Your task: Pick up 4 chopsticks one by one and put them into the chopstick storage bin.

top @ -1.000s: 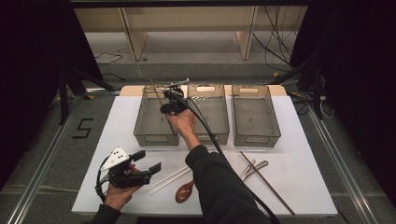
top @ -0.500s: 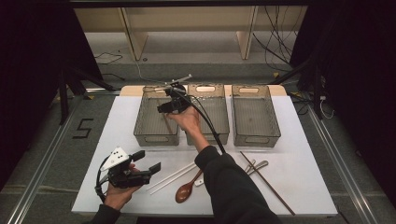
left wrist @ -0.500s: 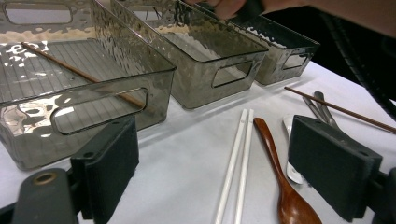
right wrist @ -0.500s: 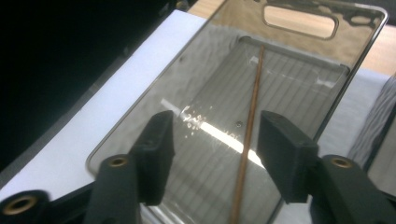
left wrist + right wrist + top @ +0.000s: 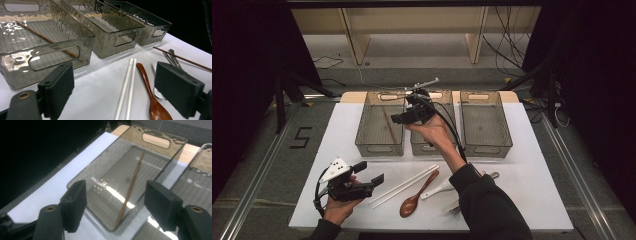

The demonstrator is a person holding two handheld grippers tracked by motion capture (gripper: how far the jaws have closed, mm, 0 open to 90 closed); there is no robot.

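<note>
White tabletop (image 5: 532, 165) carried three smoked plastic bins side by side at the far edge: left bin (image 5: 381, 122), middle bin (image 5: 432, 145), right bin (image 5: 485, 122). Dark surroundings on both sides, shelving behind.

Near edge clutter: white chopstick pair (image 5: 404, 185), wooden spoon (image 5: 416, 197), white spoon (image 5: 439, 189). From the left gripper view, another brown chopstick (image 5: 182, 59) and metal utensils (image 5: 171, 57) lay at the right.

Open tabletop left of the bins and between bins and cutlery.

Brown chopstick (image 5: 130, 188) lay diagonally on the left bin's floor, near end at the front wall.

Right gripper (image 5: 116, 195) hovered above the left and middle bins, jaws wide apart, empty, chopstick below and between them, not touching.

Left gripper (image 5: 113, 87) sat low at the near-left, jaws wide, empty, white pair ahead between them.
</note>
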